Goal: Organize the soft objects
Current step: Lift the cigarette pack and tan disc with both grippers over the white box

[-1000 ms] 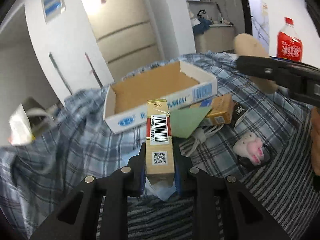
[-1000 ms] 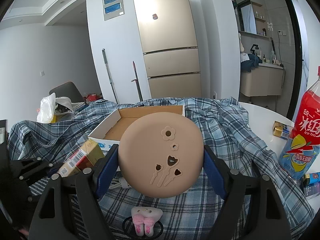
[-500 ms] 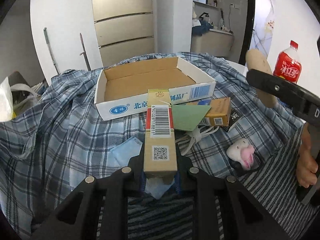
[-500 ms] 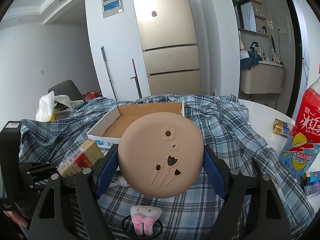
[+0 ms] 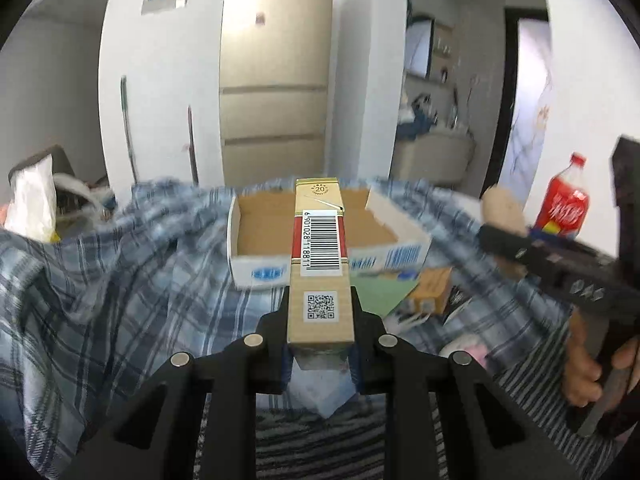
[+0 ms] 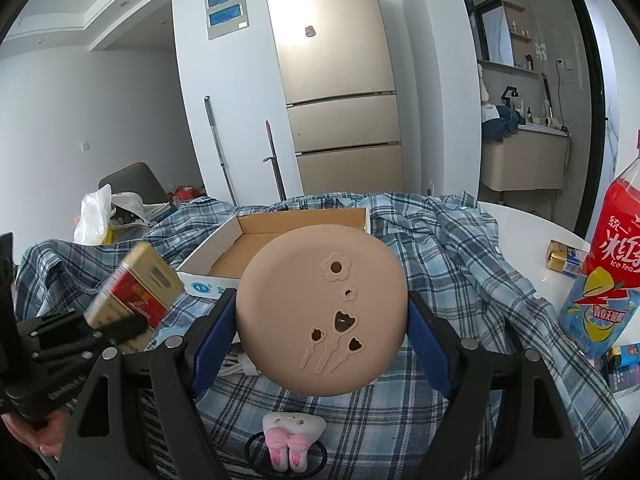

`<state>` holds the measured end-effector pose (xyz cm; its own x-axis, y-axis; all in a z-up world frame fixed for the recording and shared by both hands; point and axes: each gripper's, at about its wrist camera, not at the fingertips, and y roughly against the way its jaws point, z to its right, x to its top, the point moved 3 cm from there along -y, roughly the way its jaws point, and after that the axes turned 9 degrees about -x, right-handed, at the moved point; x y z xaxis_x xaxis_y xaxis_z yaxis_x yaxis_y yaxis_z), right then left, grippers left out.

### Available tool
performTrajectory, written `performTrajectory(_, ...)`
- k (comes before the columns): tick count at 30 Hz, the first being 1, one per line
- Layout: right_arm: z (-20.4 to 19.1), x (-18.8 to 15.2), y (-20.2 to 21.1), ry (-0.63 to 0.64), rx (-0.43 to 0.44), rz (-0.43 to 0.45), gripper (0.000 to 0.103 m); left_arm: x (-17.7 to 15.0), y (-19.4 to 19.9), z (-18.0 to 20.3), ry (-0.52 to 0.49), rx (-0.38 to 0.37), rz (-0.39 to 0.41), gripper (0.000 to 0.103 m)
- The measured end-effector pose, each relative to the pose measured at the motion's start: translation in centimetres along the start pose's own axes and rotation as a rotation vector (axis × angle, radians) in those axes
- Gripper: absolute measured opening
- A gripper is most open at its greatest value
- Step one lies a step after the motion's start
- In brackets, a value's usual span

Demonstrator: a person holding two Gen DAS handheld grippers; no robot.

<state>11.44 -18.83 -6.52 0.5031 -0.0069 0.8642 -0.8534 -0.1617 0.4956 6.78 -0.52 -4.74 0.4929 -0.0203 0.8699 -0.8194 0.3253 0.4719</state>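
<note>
**Both tongs loaded over the plaid-covered worktop**

Left wrist view, left to right: a white bag [image 5: 34, 196] at 9 o'clock is smeared by motion blur, as is the plaid shirt [image 5: 100, 280] spread over the worktop. At centre the left tongs [image 5: 320, 320] are clamped on a pack [image 5: 320, 264], barcode up, its far end covering part of the open box [image 5: 256, 240] at 12 o'clock. The pack hides the box's middle. At 3 o'clock the right tongs [image 5: 512, 236] show only side-on, with a hand [image 5: 580, 360] cut by the edge; a red bottle [image 5: 566, 204] stands behind.

Right wrist view: at 9 o'clock the pack [image 6: 136, 292] is blurred, print unreadable. The right tongs [image 6: 322, 320] grip a tan round pad [image 6: 320, 308] by its sides, which hides the box's near wall [image 6: 208, 286]. At 6 o'clock a small plush [image 6: 292, 436] lies on the shirt, partly behind the frame. The bottle [image 6: 604, 272] at 3 o'clock is cut off at the top.
</note>
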Motion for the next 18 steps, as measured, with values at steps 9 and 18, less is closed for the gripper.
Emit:
performTrajectory(9,-0.6,0.2,1.5,0.033,0.005,0.081,0.080,1.4,3.8,-0.8,0.046,0.028,0.221,0.023)
performTrajectory(18,-1.8,0.2,2.8,0.094,0.014,0.155,0.080,1.3,4.2,-0.2,0.021,0.045,0.257,0.023)
